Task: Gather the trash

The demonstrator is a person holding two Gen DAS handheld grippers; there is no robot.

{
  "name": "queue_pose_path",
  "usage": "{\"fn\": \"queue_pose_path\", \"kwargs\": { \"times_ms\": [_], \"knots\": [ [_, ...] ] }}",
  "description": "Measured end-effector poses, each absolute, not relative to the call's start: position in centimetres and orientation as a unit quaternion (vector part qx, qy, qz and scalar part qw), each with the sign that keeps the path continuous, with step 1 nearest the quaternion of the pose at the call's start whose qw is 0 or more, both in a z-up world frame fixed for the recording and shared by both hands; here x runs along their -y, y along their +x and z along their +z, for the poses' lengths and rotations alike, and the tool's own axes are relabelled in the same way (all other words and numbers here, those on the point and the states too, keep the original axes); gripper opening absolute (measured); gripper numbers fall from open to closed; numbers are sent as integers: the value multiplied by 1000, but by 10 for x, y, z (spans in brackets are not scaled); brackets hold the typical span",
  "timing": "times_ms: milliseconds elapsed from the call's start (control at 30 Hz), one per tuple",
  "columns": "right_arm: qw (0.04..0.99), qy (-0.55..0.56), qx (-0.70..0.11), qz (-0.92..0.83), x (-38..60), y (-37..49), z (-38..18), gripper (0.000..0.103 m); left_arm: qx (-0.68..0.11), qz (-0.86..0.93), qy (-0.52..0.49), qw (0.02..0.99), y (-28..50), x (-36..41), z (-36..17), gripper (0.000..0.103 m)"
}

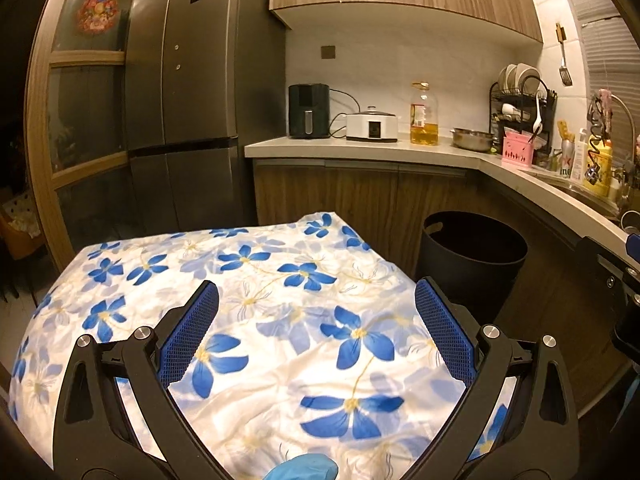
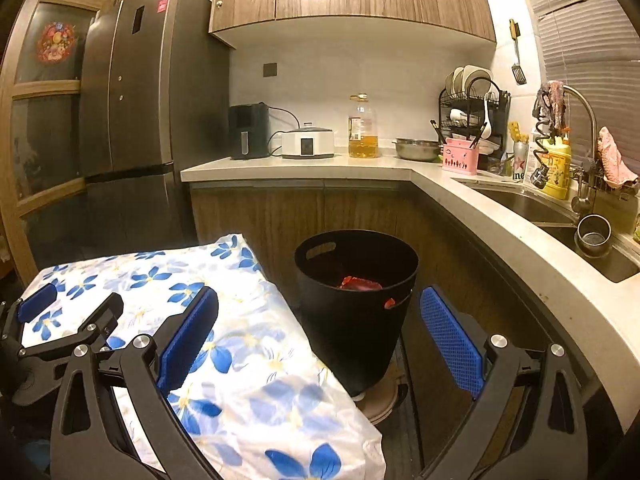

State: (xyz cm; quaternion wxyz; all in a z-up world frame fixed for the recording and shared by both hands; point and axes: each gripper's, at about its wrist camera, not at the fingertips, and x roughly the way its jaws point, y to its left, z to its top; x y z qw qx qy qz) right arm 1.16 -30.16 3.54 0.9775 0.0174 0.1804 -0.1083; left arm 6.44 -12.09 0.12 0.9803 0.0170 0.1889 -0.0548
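Note:
A black round bin [image 2: 352, 332] stands on the floor between the table and the counter cabinets, with a red piece of trash [image 2: 360, 283] lying inside it. In the left wrist view the bin [image 1: 472, 256] shows only a dark inside. My right gripper [image 2: 320, 308] hangs open in front of the bin with nothing between its blue pads. My left gripper [image 1: 316, 292] is open over the table's white cloth with blue flowers [image 1: 280, 320], also holding nothing. The right wrist view catches the left gripper [image 2: 76, 300] at the left edge. A blue-gloved hand [image 1: 304, 468] peeks in at the bottom.
An L-shaped counter [image 2: 304, 168] carries an air fryer [image 2: 248, 132], a white cooker [image 2: 308, 142], an oil bottle [image 2: 362, 128], a steel bowl [image 2: 416, 149] and a dish rack [image 2: 472, 112]. A sink [image 2: 532, 204] lies at right. A tall dark fridge [image 1: 200, 80] stands behind the table.

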Motion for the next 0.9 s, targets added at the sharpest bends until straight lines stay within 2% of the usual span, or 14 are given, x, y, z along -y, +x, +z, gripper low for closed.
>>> {"fn": "queue_pose_path", "kwargs": {
  "times_ms": [900],
  "knots": [
    [982, 7, -170, -85, 280, -18, 42, 97, -178, -42, 1, 983, 30, 100, 11, 97]
  ]
}}
